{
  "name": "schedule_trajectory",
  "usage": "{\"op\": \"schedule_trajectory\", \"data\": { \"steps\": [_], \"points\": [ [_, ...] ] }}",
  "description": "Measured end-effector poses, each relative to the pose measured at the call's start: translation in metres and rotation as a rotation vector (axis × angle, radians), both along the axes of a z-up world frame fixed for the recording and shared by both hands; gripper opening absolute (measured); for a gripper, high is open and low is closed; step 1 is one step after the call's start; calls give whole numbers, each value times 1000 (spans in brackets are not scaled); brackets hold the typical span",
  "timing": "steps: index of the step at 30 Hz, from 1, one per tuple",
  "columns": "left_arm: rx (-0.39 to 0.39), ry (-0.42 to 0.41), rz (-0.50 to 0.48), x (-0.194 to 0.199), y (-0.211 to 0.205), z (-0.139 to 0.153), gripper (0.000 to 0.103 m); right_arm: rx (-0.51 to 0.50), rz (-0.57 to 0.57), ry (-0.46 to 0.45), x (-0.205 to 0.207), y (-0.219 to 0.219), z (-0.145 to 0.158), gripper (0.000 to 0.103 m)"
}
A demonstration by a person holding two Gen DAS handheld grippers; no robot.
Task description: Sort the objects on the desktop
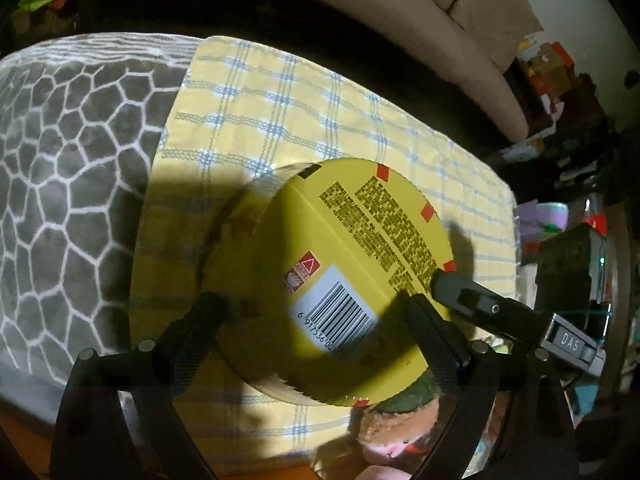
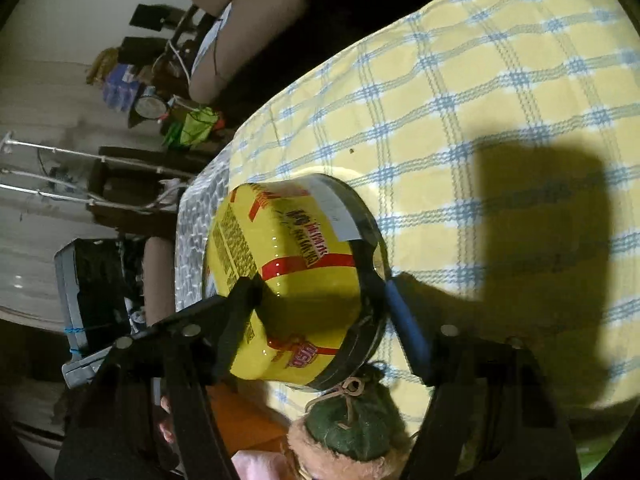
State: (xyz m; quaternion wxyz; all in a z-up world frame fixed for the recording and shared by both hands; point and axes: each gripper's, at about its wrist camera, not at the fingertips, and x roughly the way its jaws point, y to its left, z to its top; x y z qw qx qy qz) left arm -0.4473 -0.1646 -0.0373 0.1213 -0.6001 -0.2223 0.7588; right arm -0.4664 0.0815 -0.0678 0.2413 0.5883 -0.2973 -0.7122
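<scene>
Yellow checked cloth (image 1: 304,112) covers the desk beside a grey honeycomb-patterned mat (image 1: 68,168).

Left wrist view: the left gripper (image 1: 312,316) straddles the upturned yellow tub (image 1: 360,256); whether its pads press or merely flank it I cannot tell. A plush toy (image 1: 396,436) lies just below.

Right wrist view: the right gripper (image 2: 320,316) brackets the tub with its jaws part-open, one finger (image 2: 240,304) on the wall (contact looks likely, not certain).

Judged step: securing the tub with both grippers. Next calls for closing evenly, then lifting level.
</scene>
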Motion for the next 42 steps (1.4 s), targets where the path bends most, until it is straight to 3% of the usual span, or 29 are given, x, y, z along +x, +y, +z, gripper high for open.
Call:
{"op": "schedule_trajectory", "data": {
  "steps": [5, 13, 17, 24, 28, 32, 37, 42],
  "points": [
    [8, 32, -25, 4, 6, 14, 95, -4, 15, 61, 10, 0, 27, 63],
    [121, 80, 23, 27, 0, 47, 95, 35, 24, 169, 35, 5, 85, 63],
    [154, 119, 39, 51, -8, 79, 95, 2, 37, 208, 57, 11, 118, 63],
    [220, 213, 67, 123, -35, 157, 95, -28, 86, 287, 120, -3, 200, 63],
    [250, 222, 85, 182, -58, 174, 95, -73, 126, 318, 173, -21, 235, 63],
    [296, 215, 129, 245, -82, 168, 96, -98, 156, 333, 219, -40, 248, 63],
    [467, 145, 225, 306, -110, 124, 100, -109, 169, 340, 262, -74, 252, 63],
    [610, 76, 310, 336, -126, 74, 102, -153, 140, 293, 274, -99, 227, 63]
  ]
}}
